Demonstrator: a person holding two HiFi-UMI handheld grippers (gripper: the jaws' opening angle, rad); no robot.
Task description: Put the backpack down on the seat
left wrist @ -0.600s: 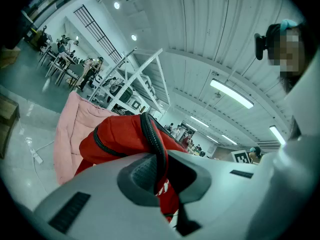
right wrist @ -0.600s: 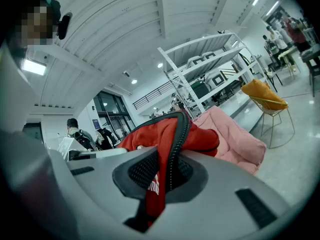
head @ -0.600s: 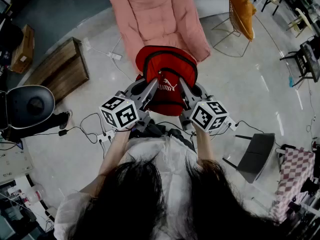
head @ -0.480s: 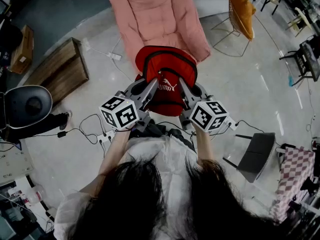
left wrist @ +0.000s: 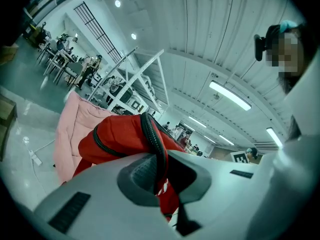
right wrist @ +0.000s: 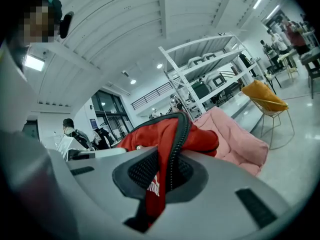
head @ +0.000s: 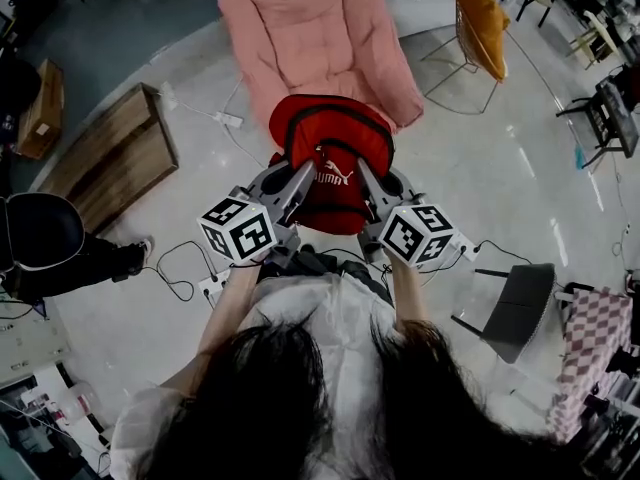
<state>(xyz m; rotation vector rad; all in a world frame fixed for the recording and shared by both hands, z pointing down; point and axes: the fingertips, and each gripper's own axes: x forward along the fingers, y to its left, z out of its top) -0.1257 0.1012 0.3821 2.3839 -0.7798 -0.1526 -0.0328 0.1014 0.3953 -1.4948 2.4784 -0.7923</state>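
Just short of the padded pink lounge seat, the red fabric backpack hangs pinched between left gripper and right gripper, both clamped on its zipped edges.

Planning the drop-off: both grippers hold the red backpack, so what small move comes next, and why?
Probably ease the backpack forward over the pink chair: left gripper and right gripper are clamped on its zippered edges, and it seems to hang short of the seat.

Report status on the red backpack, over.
Left gripper, right gripper shut on red fabric backpack. Held up before pink cushioned seat, not down yet. Nothing seen between.
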